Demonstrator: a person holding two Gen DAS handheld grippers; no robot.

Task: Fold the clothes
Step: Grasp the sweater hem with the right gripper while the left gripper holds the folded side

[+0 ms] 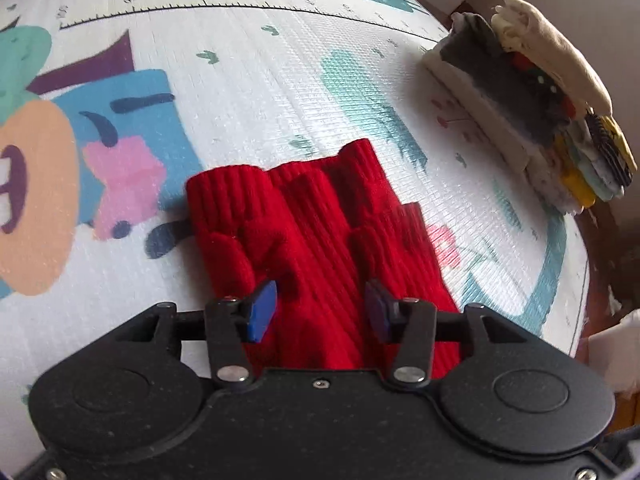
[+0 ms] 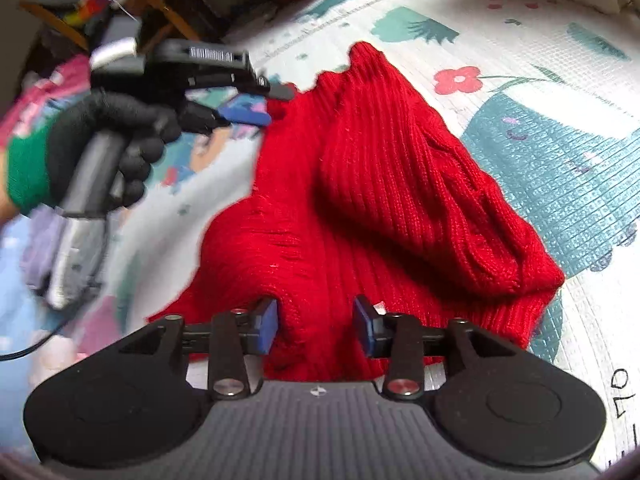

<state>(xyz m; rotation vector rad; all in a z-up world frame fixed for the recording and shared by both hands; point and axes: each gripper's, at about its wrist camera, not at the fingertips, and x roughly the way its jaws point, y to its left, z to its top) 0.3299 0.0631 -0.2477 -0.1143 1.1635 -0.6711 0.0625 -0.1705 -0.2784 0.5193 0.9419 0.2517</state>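
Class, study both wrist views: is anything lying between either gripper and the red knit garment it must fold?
Nothing visible does. The red knit garment lies on the play mat, directly under the open left gripper and open right gripper. The stack of folded clothes sits apart.

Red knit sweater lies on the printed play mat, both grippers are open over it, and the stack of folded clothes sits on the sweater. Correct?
Not quite. In the left wrist view the stack of folded clothes sits on the play mat, apart from the red knit sweater. The rest holds.

Cartoon-print foam play mat [image 1: 256, 80] covers floor; wooden furniture [image 2: 160, 12] at far edge, daylight glare.
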